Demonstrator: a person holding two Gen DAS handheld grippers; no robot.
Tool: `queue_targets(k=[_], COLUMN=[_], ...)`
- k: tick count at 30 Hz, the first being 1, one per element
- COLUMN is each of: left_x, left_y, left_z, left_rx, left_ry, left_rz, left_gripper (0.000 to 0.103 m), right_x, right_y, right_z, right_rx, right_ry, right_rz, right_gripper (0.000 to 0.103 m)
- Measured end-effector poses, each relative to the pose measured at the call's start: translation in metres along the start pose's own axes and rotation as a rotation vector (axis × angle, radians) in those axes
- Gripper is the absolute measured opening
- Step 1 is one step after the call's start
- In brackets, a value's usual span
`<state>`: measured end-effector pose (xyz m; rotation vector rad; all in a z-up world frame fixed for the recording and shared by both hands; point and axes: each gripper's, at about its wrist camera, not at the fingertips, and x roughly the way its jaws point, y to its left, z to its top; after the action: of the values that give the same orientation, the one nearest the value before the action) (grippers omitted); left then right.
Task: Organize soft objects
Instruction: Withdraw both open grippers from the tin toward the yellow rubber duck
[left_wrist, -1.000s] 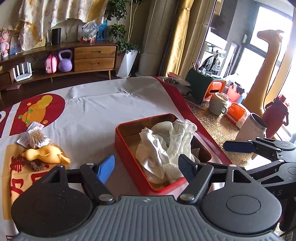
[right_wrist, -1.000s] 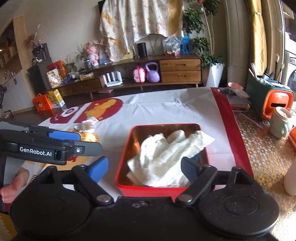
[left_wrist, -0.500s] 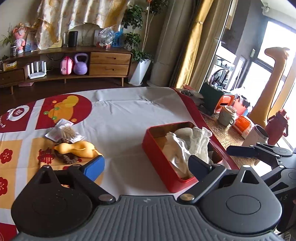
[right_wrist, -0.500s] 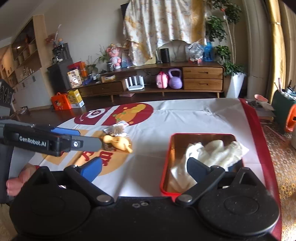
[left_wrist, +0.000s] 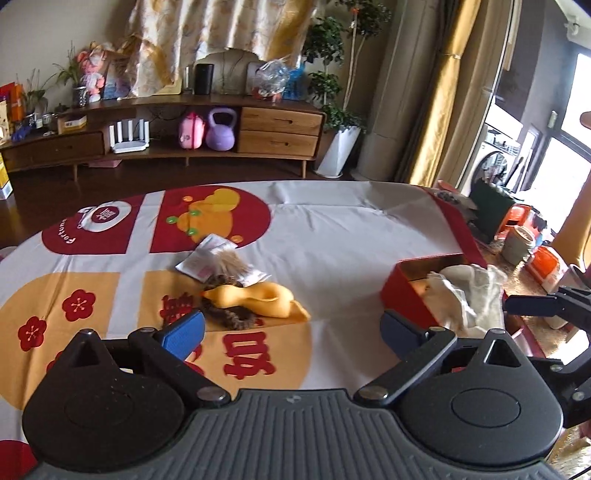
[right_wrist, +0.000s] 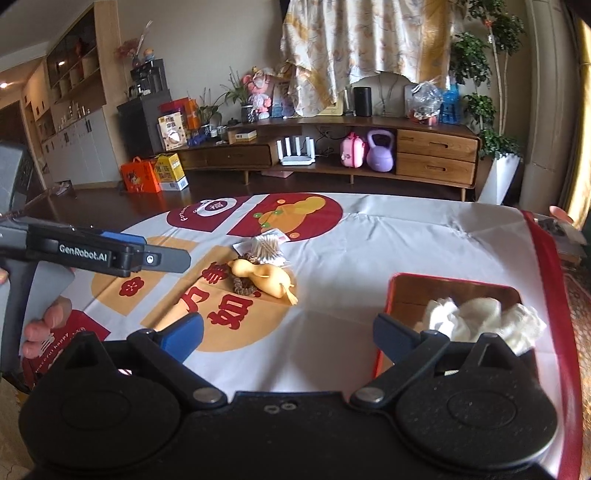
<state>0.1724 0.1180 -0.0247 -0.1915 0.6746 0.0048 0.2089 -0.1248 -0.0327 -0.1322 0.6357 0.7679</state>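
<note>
So the yellow duck toy (left_wrist: 255, 301) is what I'd guess gets grabbed next. It lies on the tablecloth (left_wrist: 332, 236) just ahead of the left gripper (left_wrist: 291, 326), a bit toward its left finger, with its long axis running roughly crosswise to the fingers. The left gripper looks nearer; from the right gripper (right_wrist: 288, 330) the duck sits further out and to the left. The left gripper's jaws are opening with nothing between them, and the right's stand wide and empty. The duck looks squishy, rubbery, tapering at one end, and rests on a brown beaded ring (left_wrist: 229, 317) beside a packet (left_wrist: 207, 258). The white cloth (right_wrist: 480, 321) is bunched in the red tin (right_wrist: 402, 291) off to the right.
</note>
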Motion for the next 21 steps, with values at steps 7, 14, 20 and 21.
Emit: queue_targets(k=[7, 14, 20, 21], left_x=[0.023, 0.055, 0.088, 0.093], left_y=[0.03, 0.045, 0.05, 0.051], left_z=[-0.011, -0.02, -0.025, -0.026], left_rx=[0.004, -0.018, -0.036, -0.039], left_ry=[0.012, 0.043, 0.072, 0.075], left_rz=[0.096, 0.106, 0.133, 0.139], left_gripper=[0.102, 0.102, 0.102, 0.102], right_x=[0.043, 0.096, 0.139, 0.146], right_y=[0.002, -0.001, -0.013, -0.014], right_z=[0.015, 0.033, 0.042, 0.043], right_rx=[-0.014, -0.028, 0.002, 0.001], right_ry=[0.056, 0.118, 0.168, 0.177], right_rz=[0.0, -0.009, 0.04, 0.052], right_gripper=[0.099, 0.099, 0.097, 0.097])
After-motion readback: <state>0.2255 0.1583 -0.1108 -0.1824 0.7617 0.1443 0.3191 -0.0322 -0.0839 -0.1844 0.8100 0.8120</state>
